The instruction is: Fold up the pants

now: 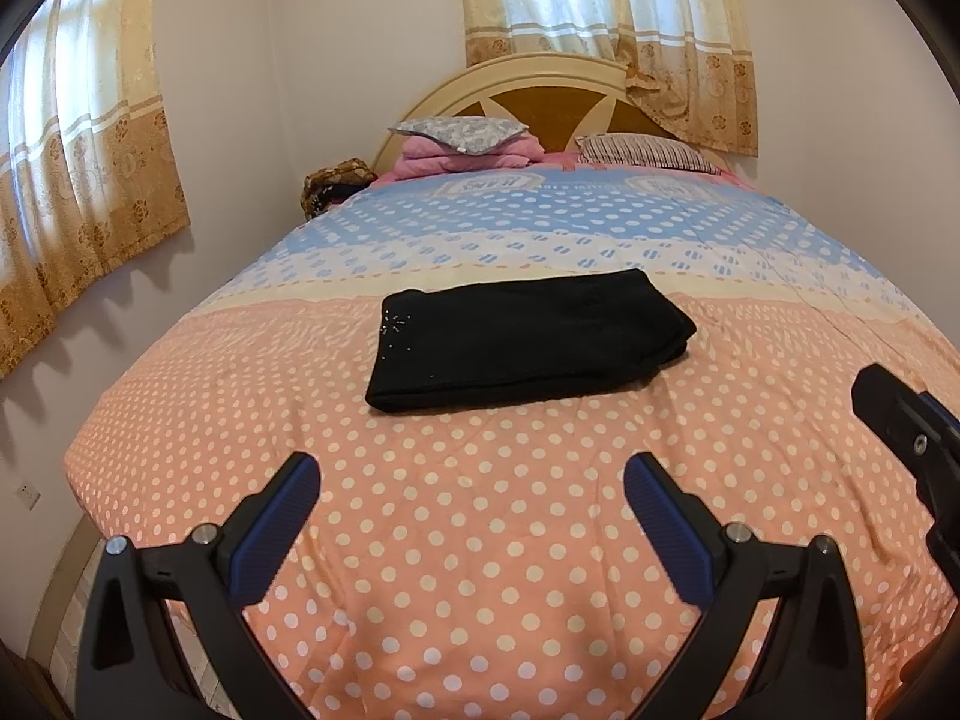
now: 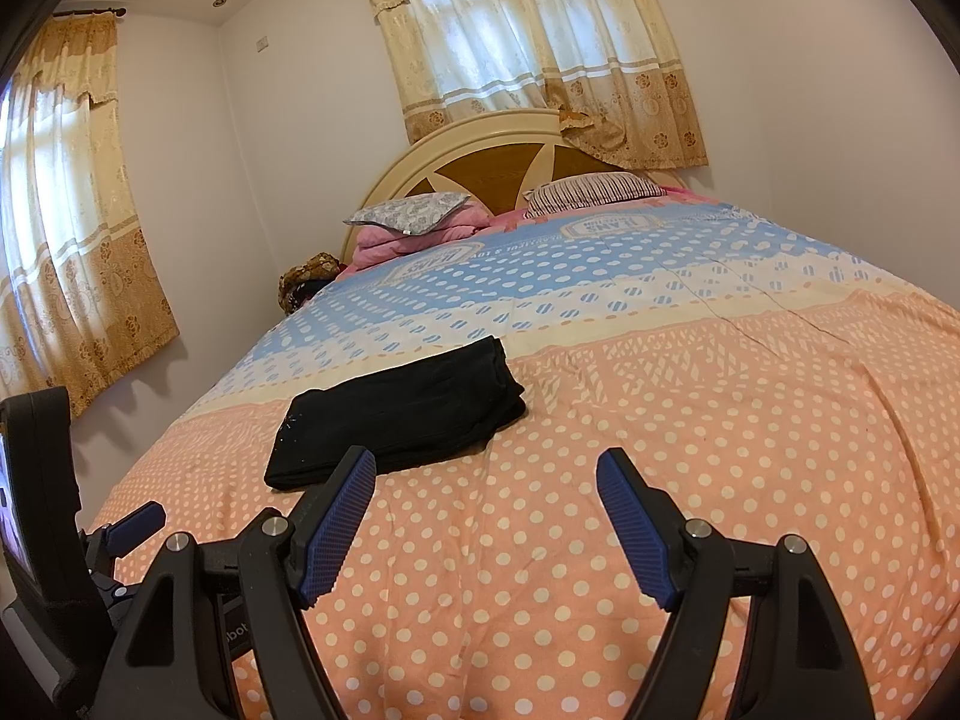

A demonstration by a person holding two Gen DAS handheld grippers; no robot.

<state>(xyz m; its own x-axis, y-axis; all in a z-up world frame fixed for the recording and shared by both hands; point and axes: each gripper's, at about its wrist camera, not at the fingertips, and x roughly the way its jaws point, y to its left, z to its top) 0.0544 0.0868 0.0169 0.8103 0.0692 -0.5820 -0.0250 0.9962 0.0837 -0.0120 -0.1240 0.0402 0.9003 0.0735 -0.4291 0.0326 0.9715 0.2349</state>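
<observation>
The bed [image 1: 456, 570] before me wore a dotted quilt, pink near me and blue farther off. My folded black pants [image 1: 528, 339] lay flat on it. By the headboard sat two pillows [image 1: 462, 133], one atop what looked like pink bedding.

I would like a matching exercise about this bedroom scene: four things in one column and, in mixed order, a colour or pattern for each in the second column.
Things:
1. pants
2. bedspread
3. right-hand pillow
4. curtains

Descriptions:
A. striped
B. black, folded
C. beige, flowered
D. pink with white dots near the grippers

Pairs: 1-B, 2-D, 3-A, 4-C
</observation>
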